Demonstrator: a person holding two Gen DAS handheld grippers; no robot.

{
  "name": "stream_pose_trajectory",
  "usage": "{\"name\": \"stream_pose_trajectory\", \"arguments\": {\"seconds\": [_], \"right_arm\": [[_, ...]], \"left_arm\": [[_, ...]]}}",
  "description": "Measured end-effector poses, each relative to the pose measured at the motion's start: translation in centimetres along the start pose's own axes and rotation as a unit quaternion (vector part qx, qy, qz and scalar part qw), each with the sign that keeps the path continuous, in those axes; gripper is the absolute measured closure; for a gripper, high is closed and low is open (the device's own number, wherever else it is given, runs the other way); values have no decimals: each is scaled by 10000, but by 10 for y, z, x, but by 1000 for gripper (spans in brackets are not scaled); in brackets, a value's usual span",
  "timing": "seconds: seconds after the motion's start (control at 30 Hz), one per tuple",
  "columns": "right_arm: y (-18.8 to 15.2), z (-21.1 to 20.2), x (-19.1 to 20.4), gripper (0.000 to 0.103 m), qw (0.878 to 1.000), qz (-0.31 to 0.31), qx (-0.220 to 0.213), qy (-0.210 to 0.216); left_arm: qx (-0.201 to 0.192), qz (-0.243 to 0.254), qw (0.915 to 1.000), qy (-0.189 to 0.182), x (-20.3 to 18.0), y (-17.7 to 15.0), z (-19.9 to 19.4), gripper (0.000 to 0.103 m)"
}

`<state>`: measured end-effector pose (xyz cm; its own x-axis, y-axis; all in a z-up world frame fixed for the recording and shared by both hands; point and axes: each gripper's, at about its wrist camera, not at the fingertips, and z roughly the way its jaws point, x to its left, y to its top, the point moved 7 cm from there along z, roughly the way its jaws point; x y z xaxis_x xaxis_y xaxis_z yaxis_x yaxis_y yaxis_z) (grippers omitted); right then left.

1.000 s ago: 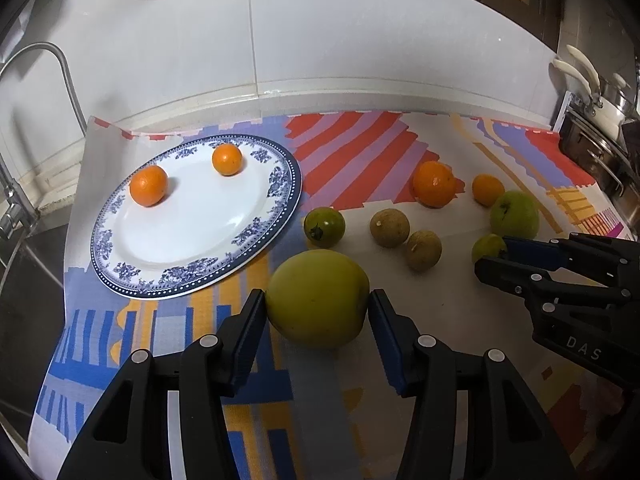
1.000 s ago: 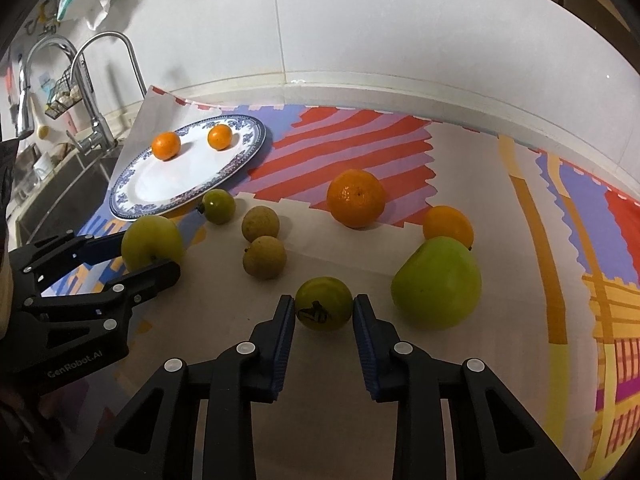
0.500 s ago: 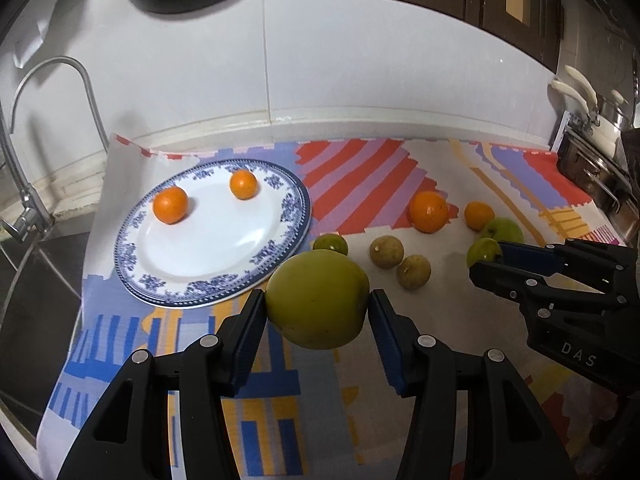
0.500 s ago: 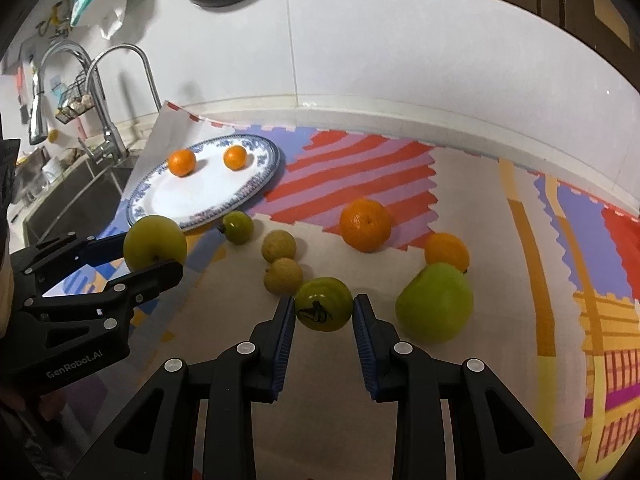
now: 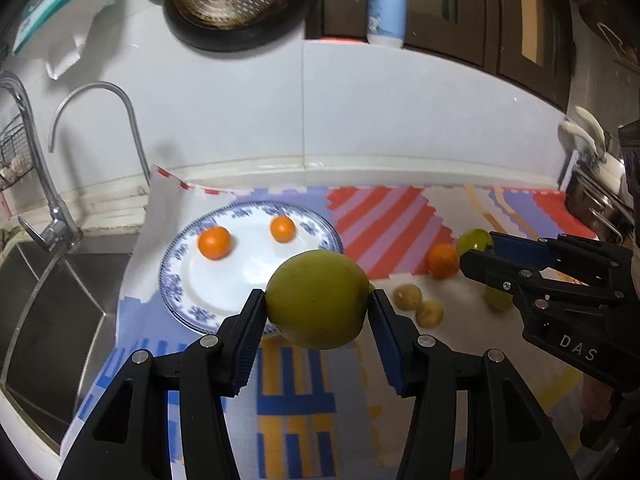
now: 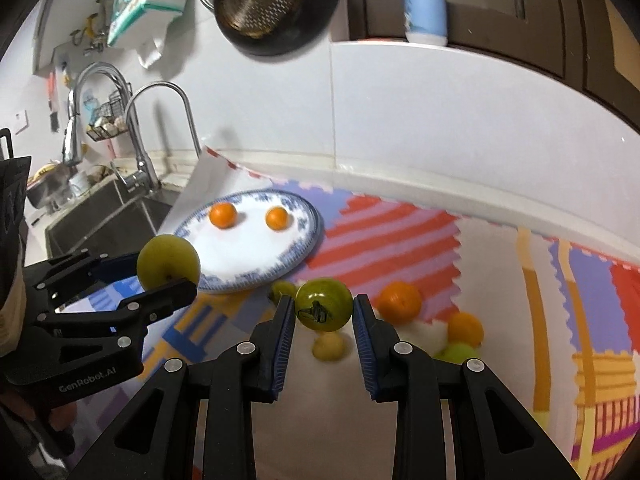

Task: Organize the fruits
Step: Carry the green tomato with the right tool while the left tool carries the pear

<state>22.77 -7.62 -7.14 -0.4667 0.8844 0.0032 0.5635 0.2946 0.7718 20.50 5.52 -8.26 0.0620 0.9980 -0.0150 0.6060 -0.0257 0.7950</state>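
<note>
Left wrist view: large green fruit (image 5: 318,299) covers the near right rim of the plate (image 5: 172,280); a sliver of something small shows at the fruit's right edge, too little to identify. Right gripper (image 5: 478,254) hides most of the small green fruit (image 5: 472,239) it clamps and the upper part of the green apple (image 5: 498,299) behind it. Pots at the right edge are cut off.

Right wrist view: small green fruit (image 6: 325,304) and fingers (image 6: 282,332) screen a green fruit (image 6: 282,290) and a tan one (image 6: 329,347). Mat (image 6: 400,240) pattern smeared by blur. Green apple (image 6: 460,354) mostly hidden; its outline blurred. Sink clutter too small to tell.
</note>
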Motion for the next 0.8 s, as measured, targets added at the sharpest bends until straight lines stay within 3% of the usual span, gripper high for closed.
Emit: {"name": "stream_pose_trajectory", "arguments": {"seconds": [0.3,0.5,0.8], "right_arm": [[34,19,18,72,9992,-61,-147,356],[50,50,35,72,9976,-97,99,682],[60,107,50,72,9951,-208,590,771]], "left_arm": [[-231,-70,9995,218,29,21,5,51],[-85,-188,9994,286,51,24,23,51],[241,-167,9983,494,82,21,59,51]]}}
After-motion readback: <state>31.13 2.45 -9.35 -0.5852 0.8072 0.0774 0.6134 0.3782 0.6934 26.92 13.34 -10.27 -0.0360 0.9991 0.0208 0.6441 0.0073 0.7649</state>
